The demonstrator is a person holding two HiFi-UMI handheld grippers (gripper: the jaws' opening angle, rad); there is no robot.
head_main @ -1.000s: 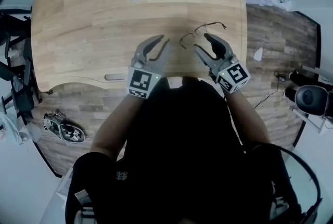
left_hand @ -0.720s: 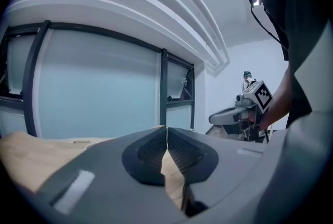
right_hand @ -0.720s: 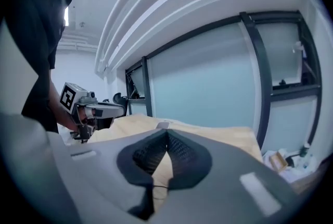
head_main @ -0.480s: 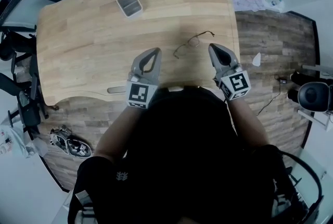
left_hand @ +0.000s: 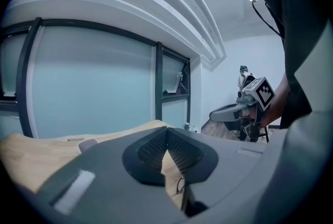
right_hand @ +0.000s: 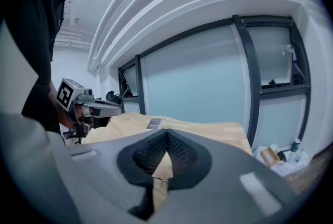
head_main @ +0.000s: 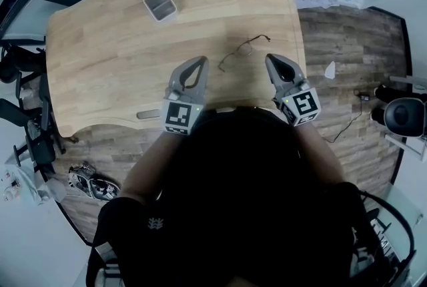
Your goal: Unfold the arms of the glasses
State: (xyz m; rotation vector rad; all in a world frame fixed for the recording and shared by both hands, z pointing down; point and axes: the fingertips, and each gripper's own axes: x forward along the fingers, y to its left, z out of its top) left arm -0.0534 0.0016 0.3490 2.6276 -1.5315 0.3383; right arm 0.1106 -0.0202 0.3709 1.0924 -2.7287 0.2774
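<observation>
Glasses [head_main: 244, 49] on table [head_main: 100, 52], arms seemingly open | grey tray [head_main: 160, 4] well apart

The glasses [head_main: 243, 49] are seen lying on the wooden table [head_main: 120, 45], close to its right edge. A thin, dark wire frame with small lenses is shown, and both arms are spread outward from it.

Matt wood-grain table [head_main: 120, 39]; thin wire-metal glasses [head_main: 241, 51].
</observation>
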